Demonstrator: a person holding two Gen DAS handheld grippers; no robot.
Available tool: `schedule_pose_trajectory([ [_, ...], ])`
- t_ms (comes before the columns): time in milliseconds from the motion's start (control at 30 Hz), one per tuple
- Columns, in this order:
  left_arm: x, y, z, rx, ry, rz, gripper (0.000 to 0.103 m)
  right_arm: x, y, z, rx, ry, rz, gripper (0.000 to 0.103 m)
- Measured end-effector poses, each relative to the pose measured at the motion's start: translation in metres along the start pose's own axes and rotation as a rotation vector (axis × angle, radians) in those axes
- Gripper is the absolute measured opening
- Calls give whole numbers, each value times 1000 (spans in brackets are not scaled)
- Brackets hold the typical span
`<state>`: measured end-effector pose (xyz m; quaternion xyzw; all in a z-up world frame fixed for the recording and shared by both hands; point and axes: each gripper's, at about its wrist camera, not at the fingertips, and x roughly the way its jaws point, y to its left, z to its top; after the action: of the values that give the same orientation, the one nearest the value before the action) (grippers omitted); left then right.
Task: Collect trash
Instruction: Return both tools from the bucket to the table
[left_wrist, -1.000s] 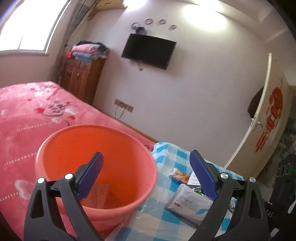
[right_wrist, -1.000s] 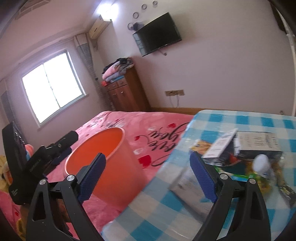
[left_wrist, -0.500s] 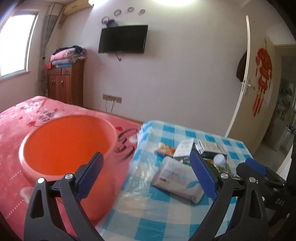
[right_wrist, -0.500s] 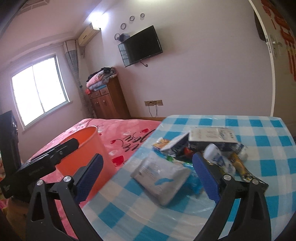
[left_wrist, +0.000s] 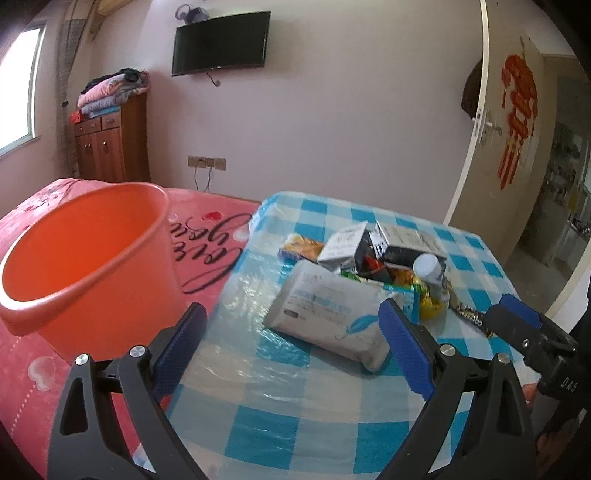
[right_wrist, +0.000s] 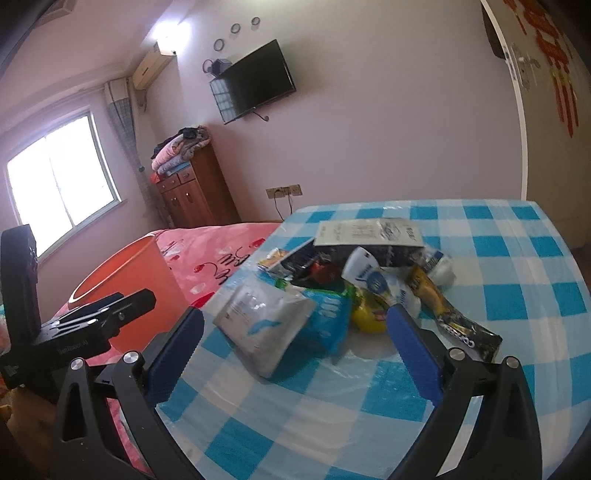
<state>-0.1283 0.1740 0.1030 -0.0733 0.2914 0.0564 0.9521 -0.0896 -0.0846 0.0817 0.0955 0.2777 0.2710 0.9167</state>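
Left wrist view looks past the left gripper (left_wrist: 291, 350) at a heap of trash on the blue-and-white checked surface (left_wrist: 280, 439): a flat white wipes packet with blue print (left_wrist: 325, 314) lies nearest, and behind it sit small grey cartons (left_wrist: 369, 245), a white-capped bottle (left_wrist: 428, 267), yellow and green wrappers (left_wrist: 430, 299) and a dark snack bar wrapper (left_wrist: 471, 315). An orange plastic bucket (left_wrist: 92, 258) stands on the pink bedspread (left_wrist: 210, 236) just beside the surface's left edge.

The step in hand looks like reaching for the first piece. The white packet is probably the best pick, since it lies foremost and apart from the tangle. Coming in low and straddling its short side should give a firm pinch; being soft, it may sag or slide on the glossy plastic cover. The carry to the bucket is short, but the rim must be cleared.

Both pairs of fingers are spread wide and hold nothing. The right gripper (right_wrist: 295, 354) hovers over the near edge of the surface with the white packet lying just ahead of its gap, touching neither finger. The left fingers (left_wrist: 404, 350) likewise touch nothing.
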Motion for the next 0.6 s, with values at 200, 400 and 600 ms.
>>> schedule_pose_trajectory([
  [200, 16, -12, -1, -32, 60, -39, 94, 0, -22, 2, 10, 2, -33, 98],
  [400, 37, -20, -6, -110, 151, -91, 94, 5, -50, 3, 57, 41, -56, 98],
  [600, 57, -25, -10, -207, 220, -142, 94, 11, -72, 2, 84, 76, -89, 98],
])
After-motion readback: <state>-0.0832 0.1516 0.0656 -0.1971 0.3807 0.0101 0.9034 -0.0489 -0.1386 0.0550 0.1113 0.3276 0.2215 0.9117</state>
